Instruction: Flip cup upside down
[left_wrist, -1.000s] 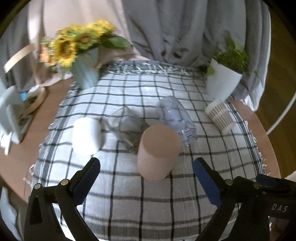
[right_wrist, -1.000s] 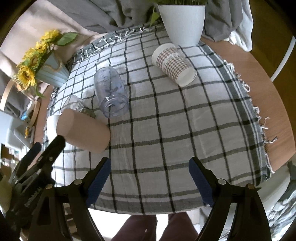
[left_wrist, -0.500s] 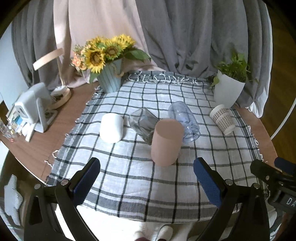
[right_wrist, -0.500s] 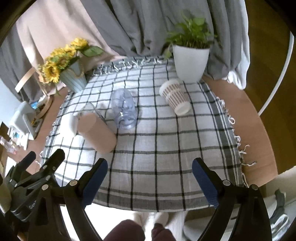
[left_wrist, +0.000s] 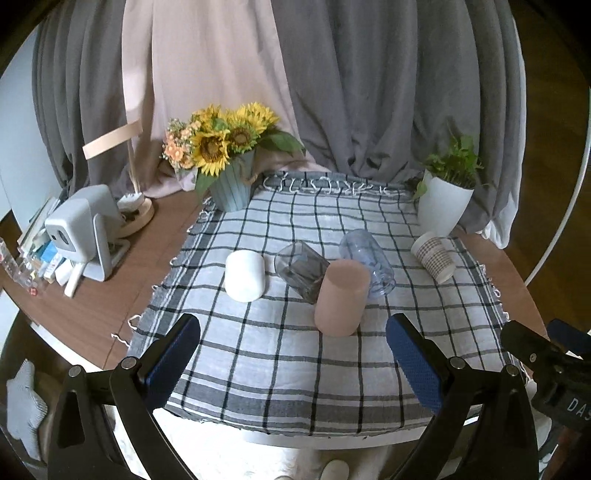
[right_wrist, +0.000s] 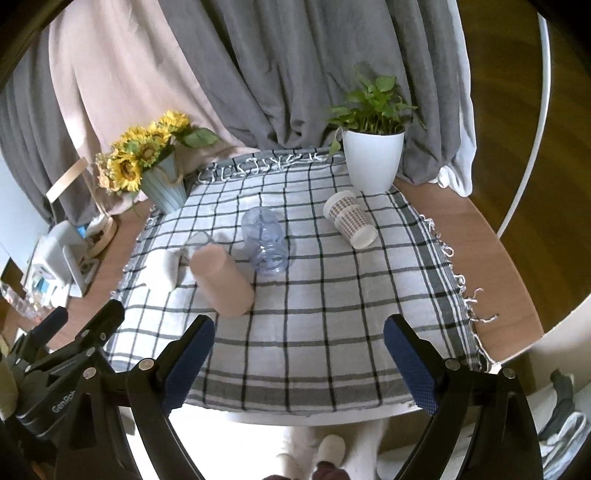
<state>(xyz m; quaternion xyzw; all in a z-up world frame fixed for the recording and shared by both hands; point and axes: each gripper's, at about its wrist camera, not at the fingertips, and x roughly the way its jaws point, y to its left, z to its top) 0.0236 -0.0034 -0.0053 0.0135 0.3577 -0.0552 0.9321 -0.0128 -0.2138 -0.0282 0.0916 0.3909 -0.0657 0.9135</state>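
A pink cup (left_wrist: 341, 301) stands upside down on the checked cloth (left_wrist: 280, 354); it also shows in the right wrist view (right_wrist: 223, 278). Behind it a grey glass (left_wrist: 303, 267) and a clear bluish cup (left_wrist: 367, 262) lie on their sides. A white cup (left_wrist: 245, 275) stands at the left and a patterned paper cup (left_wrist: 433, 256) lies at the right. My left gripper (left_wrist: 293, 354) is open and empty, in front of the pink cup and apart from it. My right gripper (right_wrist: 299, 360) is open and empty near the table's front edge.
A sunflower vase (left_wrist: 232, 184) stands at the back left of the cloth and a white potted plant (left_wrist: 443, 205) at the back right. A white device (left_wrist: 83, 230) and small clutter sit on the bare wood at the left. Curtains hang behind the table.
Both grippers have pulled back and up from the table, so more of the room shows. The cups have not moved.
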